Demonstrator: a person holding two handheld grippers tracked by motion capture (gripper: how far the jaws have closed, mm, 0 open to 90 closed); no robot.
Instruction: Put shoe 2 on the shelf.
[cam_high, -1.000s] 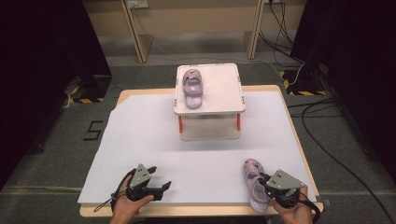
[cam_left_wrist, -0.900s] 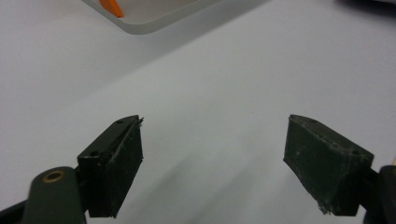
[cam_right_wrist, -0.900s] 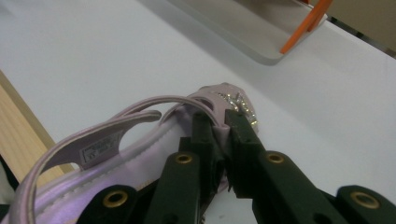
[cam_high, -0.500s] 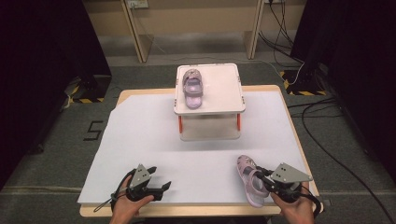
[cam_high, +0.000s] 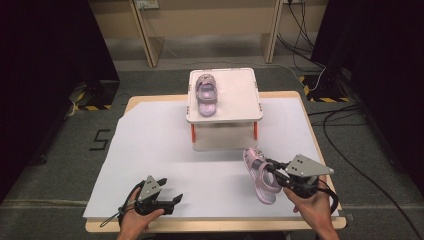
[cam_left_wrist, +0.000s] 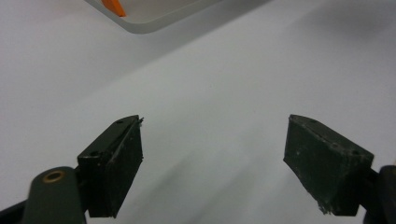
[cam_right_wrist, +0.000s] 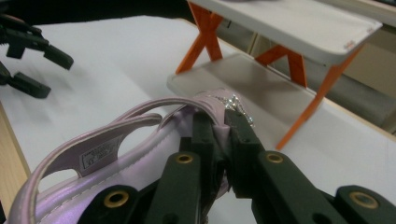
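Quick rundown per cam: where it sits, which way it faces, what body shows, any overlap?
High view: overhead, facing forward-down at the white two-tier orange-legged stand; both hands show, left claw, right claw.
Left gripper view: on the left claw, jaws apart over the white table sheet.
Right gripper view: on the right claw, clamping a lilac child's sandal.
Shared: the stand.

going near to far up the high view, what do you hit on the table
Left gripper → right gripper clamping a pink sandal → small white stand carrying a second pink sandal
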